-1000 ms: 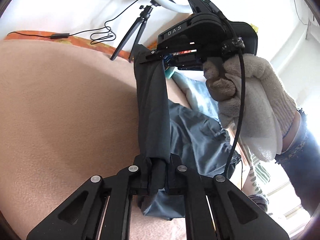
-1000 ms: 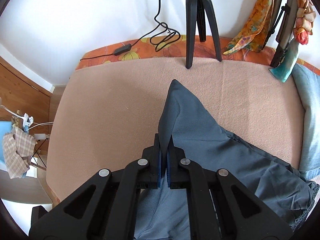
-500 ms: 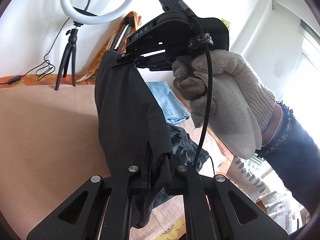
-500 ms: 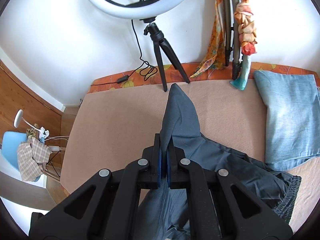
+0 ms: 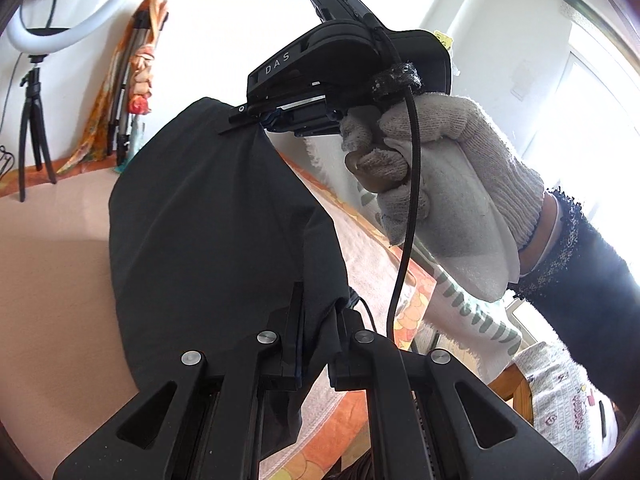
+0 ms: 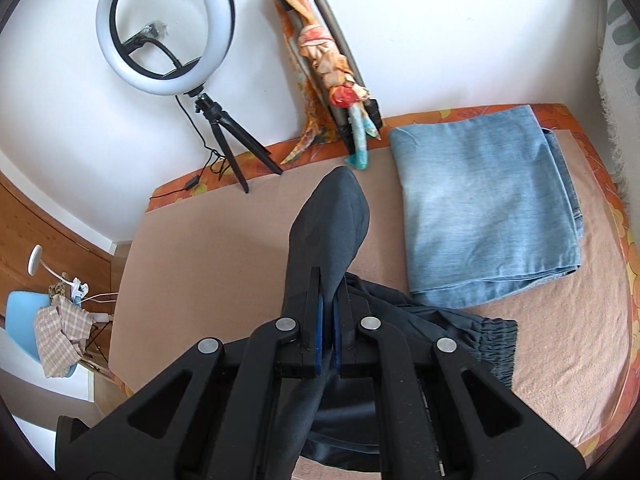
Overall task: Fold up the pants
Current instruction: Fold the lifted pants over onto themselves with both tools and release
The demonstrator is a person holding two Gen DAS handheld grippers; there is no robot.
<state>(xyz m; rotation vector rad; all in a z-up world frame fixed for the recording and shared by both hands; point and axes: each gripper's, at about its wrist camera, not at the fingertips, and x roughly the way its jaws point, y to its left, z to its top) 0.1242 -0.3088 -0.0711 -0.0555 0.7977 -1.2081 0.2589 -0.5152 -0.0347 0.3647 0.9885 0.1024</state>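
Observation:
The dark grey pants point(image 5: 216, 240) hang in the air between both grippers, above the beige bed point(image 6: 208, 256). My left gripper point(image 5: 316, 320) is shut on one part of the fabric. My right gripper point(image 6: 329, 300) is shut on another part; it also shows in the left wrist view point(image 5: 256, 120), held by a white-gloved hand point(image 5: 436, 184). The pants point(image 6: 328, 232) rise in a peak past the right fingers. Their elastic waistband point(image 6: 492, 340) lies bunched on the bed below.
Folded light blue jeans point(image 6: 484, 208) lie on the bed at the right. A ring light on a tripod point(image 6: 168, 28) and a folded stand with an orange scarf point(image 6: 320, 60) stand along the white wall. The orange mattress edge point(image 6: 628, 248) runs at the right.
Both grippers have lifted the pants higher off the bed. More of the fabric now hangs in the air, and the bed and jeans look farther below the right gripper.

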